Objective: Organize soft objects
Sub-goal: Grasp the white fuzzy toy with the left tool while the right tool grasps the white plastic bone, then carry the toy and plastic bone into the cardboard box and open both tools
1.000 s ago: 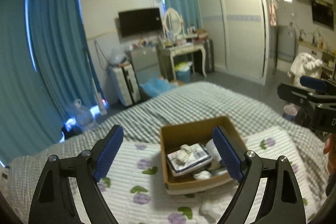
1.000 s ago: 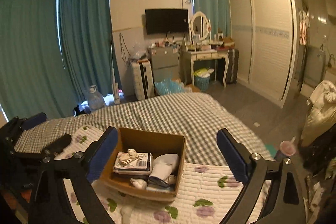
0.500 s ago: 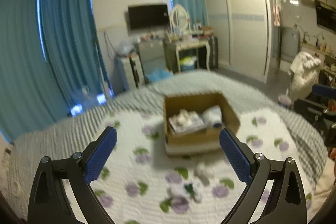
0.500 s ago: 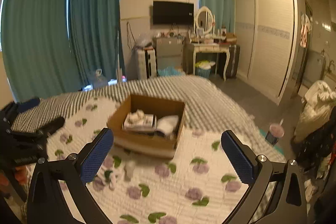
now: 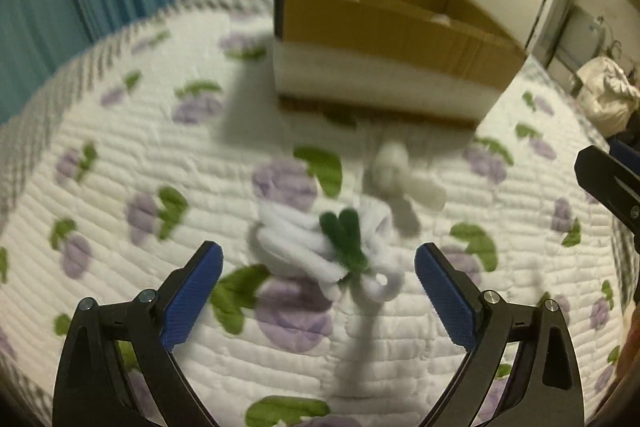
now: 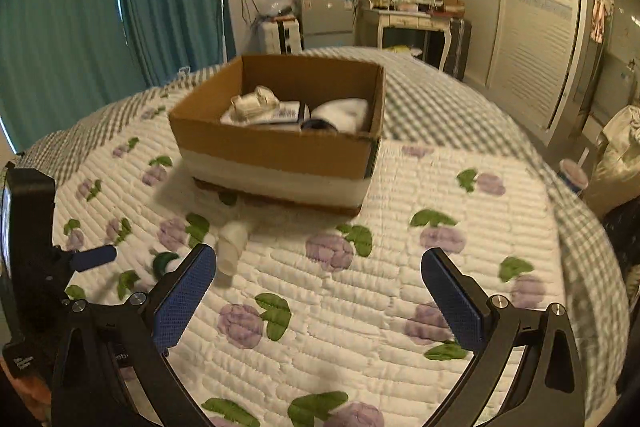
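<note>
A white fuzzy bundle with green pipe-cleaner stems (image 5: 320, 243) lies on the quilt, just ahead of and between the fingers of my open, empty left gripper (image 5: 318, 279). A small white rolled sock (image 5: 394, 171) lies beyond it, also in the right wrist view (image 6: 232, 241). A cardboard box (image 6: 276, 147) holding soft white items and a packet stands behind; it also shows in the left wrist view (image 5: 384, 27). My right gripper (image 6: 318, 287) is open and empty over the quilt, to the right of the left gripper (image 6: 94, 255).
The bed has a white quilt with purple flowers (image 6: 400, 267) over a grey checked cover (image 6: 440, 107). Teal curtains (image 6: 120, 7), a dresser (image 6: 408, 23) and a wardrobe (image 6: 532, 19) stand beyond the bed.
Both grippers have dropped low toward the quilt. The left one has closed in on the white and green bundle, which now fills its view. Both stay open.
</note>
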`<state>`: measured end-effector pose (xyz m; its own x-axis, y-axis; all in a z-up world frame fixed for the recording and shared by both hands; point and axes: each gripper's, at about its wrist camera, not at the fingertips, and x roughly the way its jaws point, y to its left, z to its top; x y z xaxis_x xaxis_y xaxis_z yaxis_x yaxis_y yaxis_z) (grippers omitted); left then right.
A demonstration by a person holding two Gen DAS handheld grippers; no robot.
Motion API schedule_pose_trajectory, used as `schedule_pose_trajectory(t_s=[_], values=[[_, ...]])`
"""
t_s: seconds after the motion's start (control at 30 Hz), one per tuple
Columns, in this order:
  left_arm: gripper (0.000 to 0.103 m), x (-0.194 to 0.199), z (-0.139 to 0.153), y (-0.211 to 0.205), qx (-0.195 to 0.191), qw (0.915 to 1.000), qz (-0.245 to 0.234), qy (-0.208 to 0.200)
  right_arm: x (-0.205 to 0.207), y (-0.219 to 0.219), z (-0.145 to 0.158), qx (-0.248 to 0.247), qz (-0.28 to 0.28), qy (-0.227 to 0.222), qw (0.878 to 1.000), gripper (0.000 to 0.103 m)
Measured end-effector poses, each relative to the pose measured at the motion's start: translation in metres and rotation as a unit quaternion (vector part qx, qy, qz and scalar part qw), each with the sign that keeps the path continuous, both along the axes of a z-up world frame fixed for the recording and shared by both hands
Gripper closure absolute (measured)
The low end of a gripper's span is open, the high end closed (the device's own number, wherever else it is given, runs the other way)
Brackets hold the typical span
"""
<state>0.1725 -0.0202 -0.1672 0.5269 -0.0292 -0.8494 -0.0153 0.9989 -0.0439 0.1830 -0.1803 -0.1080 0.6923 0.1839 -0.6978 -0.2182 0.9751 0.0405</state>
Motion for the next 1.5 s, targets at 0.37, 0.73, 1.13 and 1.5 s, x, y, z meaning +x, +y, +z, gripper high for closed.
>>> schedule_pose_trajectory(t_s=[0.37,0.73,1.13,1.5], values=[[0.065,0.012,-0.015,-0.004,-0.042,0.9968,-0.053,0.042,0.021,0.011,-0.022,0.010,0.001,0.021,1.000,0.000],[0.065,0.015,0.025,0.045,0.004,0.9984,-0.048,-0.029,0.040,0.053,-0.036,0.012,0.032,0.038,0.999,0.000],[0.065,0.036,0.008,0.072,0.003,0.9980,-0.053,-0.035,0.069,0.104,-0.086,-0.011,0.072,0.096,0.993,0.045],[0.065,0.014,0.037,0.061,0.011,0.9967,-0.060,-0.053,0.046,0.097,-0.053,-0.004,0.075,0.065,0.995,0.073]])
